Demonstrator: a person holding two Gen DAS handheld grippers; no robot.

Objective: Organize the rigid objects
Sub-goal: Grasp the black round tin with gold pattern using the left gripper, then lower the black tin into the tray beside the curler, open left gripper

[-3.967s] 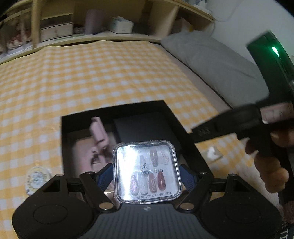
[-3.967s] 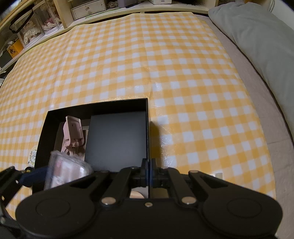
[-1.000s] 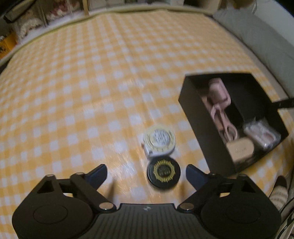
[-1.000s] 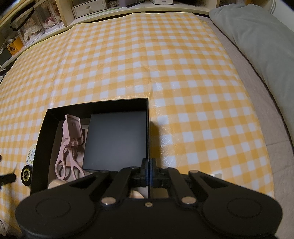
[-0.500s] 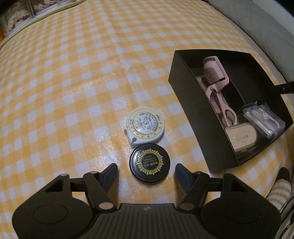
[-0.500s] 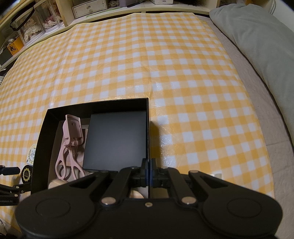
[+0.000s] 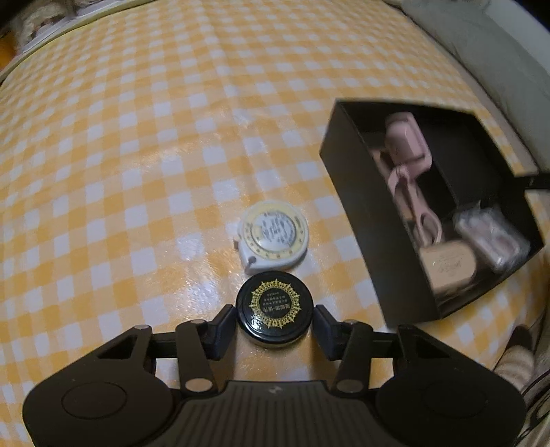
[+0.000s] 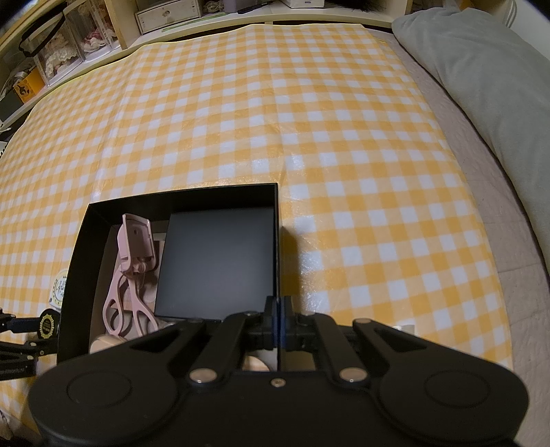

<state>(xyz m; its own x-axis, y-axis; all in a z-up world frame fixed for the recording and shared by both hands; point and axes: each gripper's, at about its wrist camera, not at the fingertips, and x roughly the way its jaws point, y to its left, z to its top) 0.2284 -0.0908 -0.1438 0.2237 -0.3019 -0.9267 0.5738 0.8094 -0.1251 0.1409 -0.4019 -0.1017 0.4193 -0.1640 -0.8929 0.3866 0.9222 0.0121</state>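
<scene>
A home bedroom. A yellow-and-white checked cloth [image 8: 275,113] is spread over a quilted bed surface, and a grey pillow [image 8: 488,79] lies at the cloth's right edge. Beyond the cloth's far edge stand pale wooden shelves [image 8: 113,20] crowded with clear storage boxes [image 8: 65,51] and a small white drawer unit [image 8: 168,13], household clutter rather than work equipment.

We find the round black tin with a gold emblem [image 7: 274,306] on the yellow-and-white checked tablecloth [image 7: 144,144], touching the round white tape measure [image 7: 272,238] behind it. To their right stands the open black cardboard box [image 7: 374,237], holding the pink eyelash curler [image 7: 407,172], a beige case [image 7: 448,264] and a clear plastic case [image 7: 488,240].
</scene>
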